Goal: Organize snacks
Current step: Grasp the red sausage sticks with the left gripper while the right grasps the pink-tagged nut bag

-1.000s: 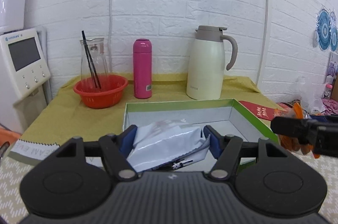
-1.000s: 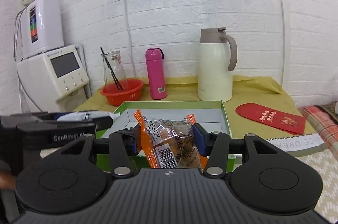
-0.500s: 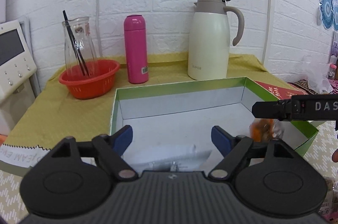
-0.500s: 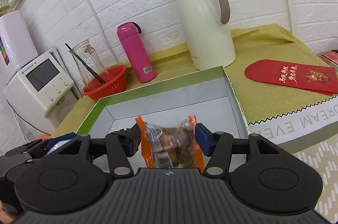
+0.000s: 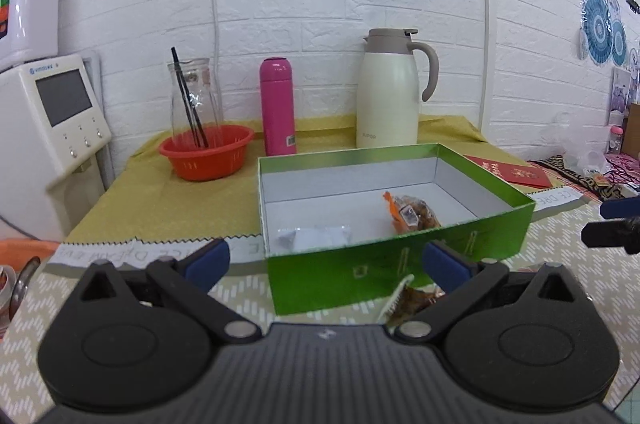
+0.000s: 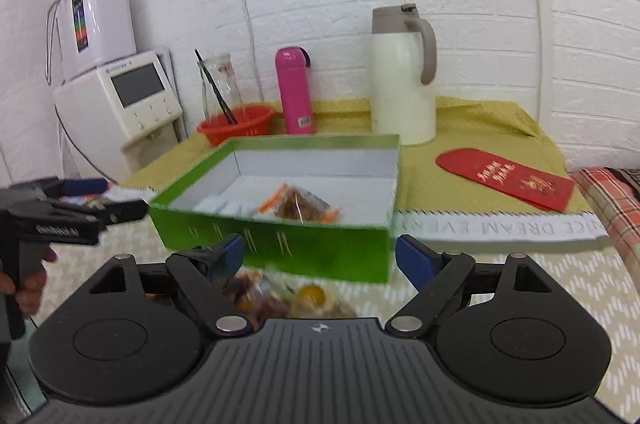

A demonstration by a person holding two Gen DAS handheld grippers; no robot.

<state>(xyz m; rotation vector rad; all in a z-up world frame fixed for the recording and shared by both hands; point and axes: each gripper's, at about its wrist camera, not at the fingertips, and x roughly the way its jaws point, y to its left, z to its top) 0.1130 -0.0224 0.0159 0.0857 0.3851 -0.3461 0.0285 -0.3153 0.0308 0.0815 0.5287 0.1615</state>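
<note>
Looking through the left wrist view, your left gripper [image 5: 326, 260] has its jaws spread, empty, in front of the green box [image 5: 400, 264]. The white packet [image 5: 314, 236] and orange-wrapped snack [image 5: 410, 214] lie inside. Risk: the low near wall could catch a finger and shove the box.

Right wrist view: right gripper [image 6: 320, 256] jaws also spread, empty. Loose snacks [image 6: 292, 298] sit blurred just below; a hasty close may pinch two wrappers.

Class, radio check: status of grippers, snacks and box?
Left gripper open, right gripper open. White packet and orange snack in green box. More snacks outside, unobstructed.
</note>
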